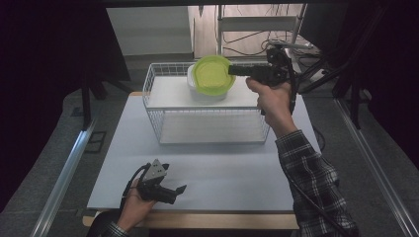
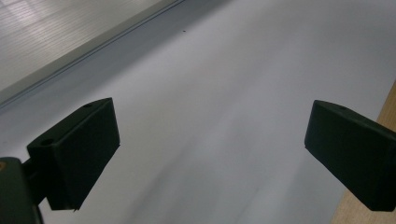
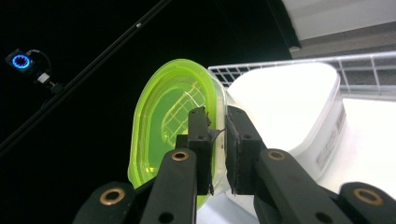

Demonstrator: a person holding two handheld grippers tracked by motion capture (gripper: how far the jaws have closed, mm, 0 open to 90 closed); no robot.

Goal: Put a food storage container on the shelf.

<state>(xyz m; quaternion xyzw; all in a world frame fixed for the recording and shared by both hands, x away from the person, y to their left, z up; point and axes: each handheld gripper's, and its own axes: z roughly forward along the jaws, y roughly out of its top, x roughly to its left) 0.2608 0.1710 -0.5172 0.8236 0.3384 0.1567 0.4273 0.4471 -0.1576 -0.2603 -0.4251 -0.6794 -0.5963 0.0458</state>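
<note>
A round lime-green lid [image 1: 211, 74] hangs tilted over a white tub [image 1: 197, 93] that stands inside a white wire basket [image 1: 212, 127]. My right gripper [image 1: 232, 70] is shut on the lid's right rim. In the right gripper view the lid [image 3: 161, 121] stands nearly on edge with its rim pinched in my right gripper [image 3: 217, 128], and the tub [image 3: 285, 107] sits just behind. My left gripper [image 1: 178, 193] rests low near the table's front edge. In its own view the left gripper [image 2: 212, 126] is open, with nothing between its jaws and bare table under them.
The basket [image 3: 289, 63] sits at the back of the white tabletop [image 1: 222, 168]. A metal rail [image 1: 64, 173] runs along the left, another along the right. Shelving and cables stand behind the basket. The table's wooden front edge [image 2: 387, 107] is close to my left gripper.
</note>
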